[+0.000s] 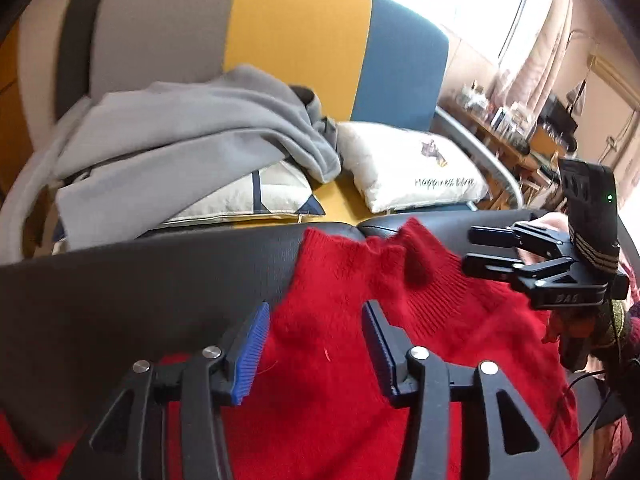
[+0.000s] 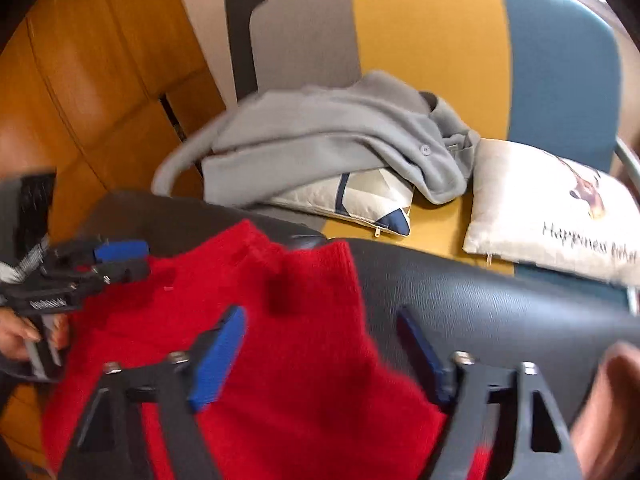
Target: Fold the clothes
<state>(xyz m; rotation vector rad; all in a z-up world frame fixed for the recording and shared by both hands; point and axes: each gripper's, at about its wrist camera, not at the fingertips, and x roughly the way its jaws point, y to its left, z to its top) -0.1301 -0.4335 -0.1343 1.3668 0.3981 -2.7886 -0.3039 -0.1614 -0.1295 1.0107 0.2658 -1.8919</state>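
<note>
Red sweater [image 1: 332,344]: one, knitted, spread on the black leather seat [image 1: 152,280]; its ribbed edge [image 1: 452,280] lies at the end toward the striped sofa [image 1: 296,36], so its long axis runs from the cameras toward that sofa.
Sweater's far edge: rumpled, with two raised peaks, reaching the seat's rear rim.
Left gripper [image 1: 316,344]: one, blue-padded fingers [image 1: 252,356] spread apart above the sweater's left part, nothing between them. In the right wrist view it [image 2: 120,258] sits at the sweater's left edge, a hand [image 2: 24,336] on its handle.
Right gripper [image 2: 320,354]: one, jaws wide apart, straddling the sweater's right border where red meets the black seat. In the left wrist view it [image 1: 488,250] hovers beside the ribbed edge; contact cannot be told.
Beyond the sweater, on the sofa: one grey garment [image 1: 192,136] draped over a patterned cushion [image 1: 256,200]; one white lettered cushion [image 1: 412,168] to its right. Two cushions in all.
</note>
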